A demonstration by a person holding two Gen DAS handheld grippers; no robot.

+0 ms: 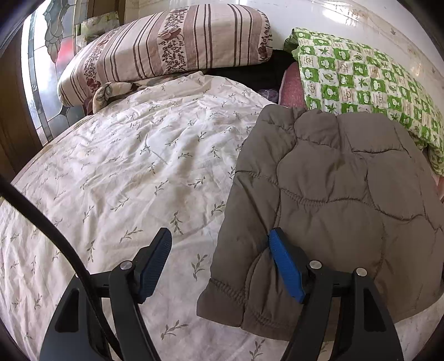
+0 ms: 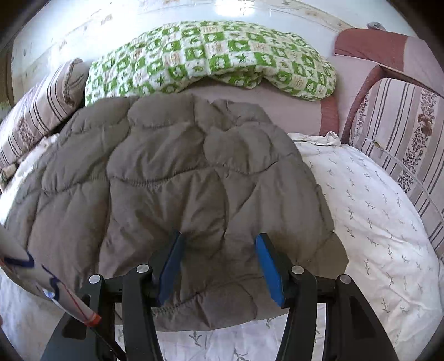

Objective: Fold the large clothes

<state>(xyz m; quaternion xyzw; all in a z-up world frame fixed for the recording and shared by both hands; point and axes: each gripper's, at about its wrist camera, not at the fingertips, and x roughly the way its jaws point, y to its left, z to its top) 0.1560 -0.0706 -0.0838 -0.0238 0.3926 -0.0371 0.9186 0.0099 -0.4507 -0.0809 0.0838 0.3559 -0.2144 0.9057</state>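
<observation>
Left wrist view is showing me the quilted jacket (image 1: pixel 333 200) lying as a compact, puffy grey-brown bundle on the bed (image 1: pixel 116 172), and I am judging it as already folded at least once, since no sleeve or collar is sticking out and its edges are doubled over. I am holding the left gripper (image 1: pixel 219 250) at the jacket's near left edge with its jaws spread; one blue pad is hanging over the quilting, the other over the bare sheet, and nothing is pinched between them. I am keeping the right gripper (image 2: pixel 217 255) over the jacket's near edge, jaws likewise spread, both pads above the fabric without closing on it; whether they are brushing it I cannot tell. What I am reckoning is left is perhaps one more fold or a tidying press, though the bundle is looking close to finished. Under the jacket the bed is wearing a wrinkled white sheet printed with small leaf sprigs. Beyond the jacket a green-and-white checked quilt (image 2: pixel 211 58) is lying heaped against a pale wall (image 2: pixel 111 16), and to the jacket's left a striped floral pillow (image 1: pixel 166 47) is resting beside a patterned glass panel (image 1: pixel 44 69). A printed paper tag (image 2: pixel 41 280) is dangling near the jacket's left corner.
</observation>
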